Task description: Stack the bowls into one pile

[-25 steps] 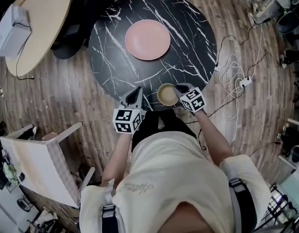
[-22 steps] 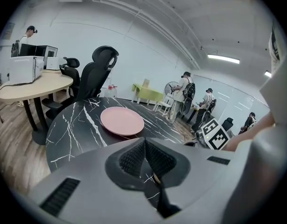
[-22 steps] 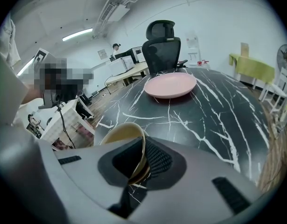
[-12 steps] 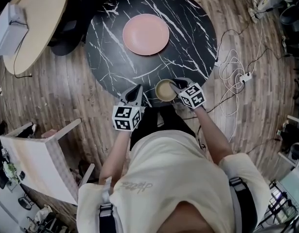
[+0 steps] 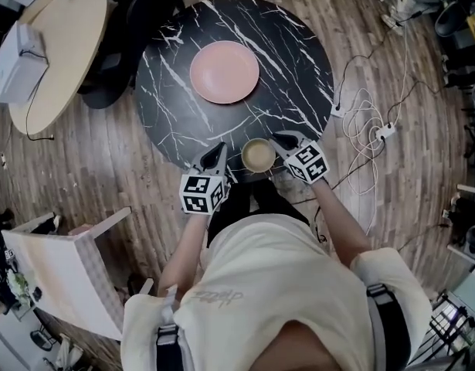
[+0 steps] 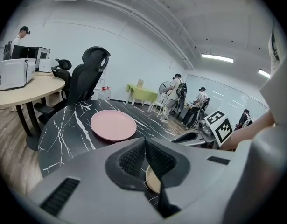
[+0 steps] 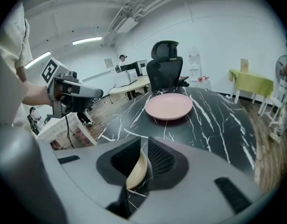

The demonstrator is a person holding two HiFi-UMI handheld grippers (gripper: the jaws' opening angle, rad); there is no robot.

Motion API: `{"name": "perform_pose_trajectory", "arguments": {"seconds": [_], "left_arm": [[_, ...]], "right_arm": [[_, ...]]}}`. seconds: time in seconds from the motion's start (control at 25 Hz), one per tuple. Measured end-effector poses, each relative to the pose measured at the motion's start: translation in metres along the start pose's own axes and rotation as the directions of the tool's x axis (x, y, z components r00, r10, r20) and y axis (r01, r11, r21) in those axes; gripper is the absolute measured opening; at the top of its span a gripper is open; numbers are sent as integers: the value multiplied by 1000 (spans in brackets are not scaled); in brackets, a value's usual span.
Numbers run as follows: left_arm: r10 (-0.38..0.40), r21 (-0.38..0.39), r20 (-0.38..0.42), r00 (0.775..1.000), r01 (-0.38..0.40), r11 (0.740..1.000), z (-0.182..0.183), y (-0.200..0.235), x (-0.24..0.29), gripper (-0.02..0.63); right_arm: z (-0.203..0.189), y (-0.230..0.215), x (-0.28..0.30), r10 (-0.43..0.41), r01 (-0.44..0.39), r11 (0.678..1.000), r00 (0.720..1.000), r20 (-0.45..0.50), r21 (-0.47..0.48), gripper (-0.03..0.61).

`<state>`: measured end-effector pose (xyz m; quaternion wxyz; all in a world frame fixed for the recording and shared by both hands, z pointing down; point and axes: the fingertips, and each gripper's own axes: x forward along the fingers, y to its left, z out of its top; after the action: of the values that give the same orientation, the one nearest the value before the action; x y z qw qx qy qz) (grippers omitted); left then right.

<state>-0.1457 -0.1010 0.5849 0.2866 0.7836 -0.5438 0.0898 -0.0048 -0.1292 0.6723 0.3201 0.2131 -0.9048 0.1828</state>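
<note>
two bowls to pile: the tan bowl point(image 5: 259, 155) is pinched by its rim between the right gripper's point(image 7: 143, 146) fingers, at the table's point(image 5: 299, 68) near edge. the left gripper point(image 6: 144, 146), fingers pressed together on nothing, hangs just beside it. the pink dish point(image 5: 224, 72) lies well beyond both fingertips. this looks like the carrying step; next the tan bowl needs moving forward and centring over the pink dish.

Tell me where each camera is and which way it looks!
Head view: on the person's head, looking steeply down at the black table; shirt, arms, left gripper and right gripper show.
Left gripper view: rides the left gripper, looking over its shut jaws toward the pink plate.
Right gripper view: rides the right gripper, looking along jaws pinching the cream bowl.
Shared: both gripper views show the pink plate.
</note>
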Motion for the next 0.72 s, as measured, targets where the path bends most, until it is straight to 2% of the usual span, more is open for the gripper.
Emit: {"name": "perform_pose_trajectory", "arguments": {"seconds": [0.2, 0.48, 0.72], "left_arm": [[2, 29, 48, 999, -4, 1000, 25, -8, -5, 20], [14, 61, 111, 994, -21, 998, 61, -17, -14, 20], [-1, 120, 189, 982, -23, 992, 112, -31, -24, 20]], "right_arm": [[33, -6, -23, -32, 34, 999, 996, 88, -24, 8], [79, -21, -59, -82, 98, 993, 975, 205, -65, 8], [134, -21, -90, -90, 135, 983, 945, 314, -128, 8]]}}
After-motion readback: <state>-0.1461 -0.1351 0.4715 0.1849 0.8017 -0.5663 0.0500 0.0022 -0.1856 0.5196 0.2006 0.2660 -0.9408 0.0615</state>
